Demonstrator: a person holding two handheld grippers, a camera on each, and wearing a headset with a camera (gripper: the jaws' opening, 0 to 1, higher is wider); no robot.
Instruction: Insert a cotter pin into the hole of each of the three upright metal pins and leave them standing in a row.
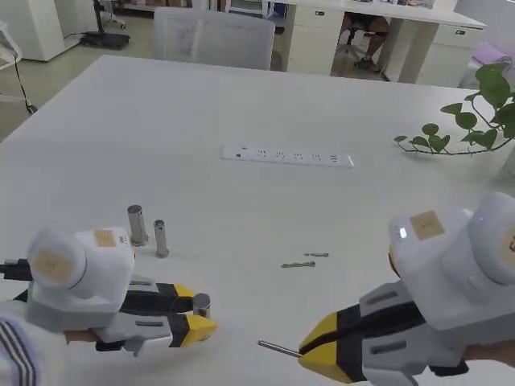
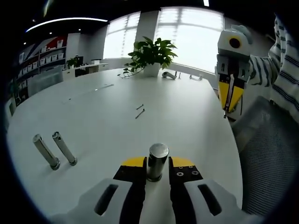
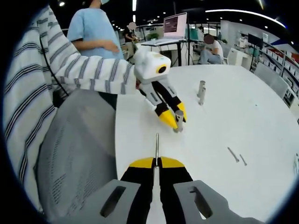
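Observation:
My left gripper (image 1: 197, 318) (image 2: 158, 167) is shut on an upright metal pin (image 1: 201, 305) (image 2: 157, 161) (image 3: 178, 120) near the table's front edge. My right gripper (image 1: 322, 354) (image 3: 156, 163) is shut on a cotter pin (image 1: 279, 347) (image 3: 157, 144) that sticks out toward the held pin, a short way apart from it. Two more metal pins (image 1: 138, 224) (image 1: 161, 238) (image 2: 45, 151) (image 2: 64, 148) (image 3: 201, 88) stand side by side further back on the left. Two loose cotter pins (image 1: 298, 264) (image 1: 316, 255) (image 2: 139, 113) (image 3: 233, 154) lie on the table mid-right.
A white power strip (image 1: 287, 155) lies across the middle of the white table (image 1: 241, 112). A trailing green plant (image 1: 475, 121) (image 2: 150, 53) sits at the far right. A chair (image 1: 214, 37) stands behind the table. A person in blue (image 3: 96, 32) stands nearby.

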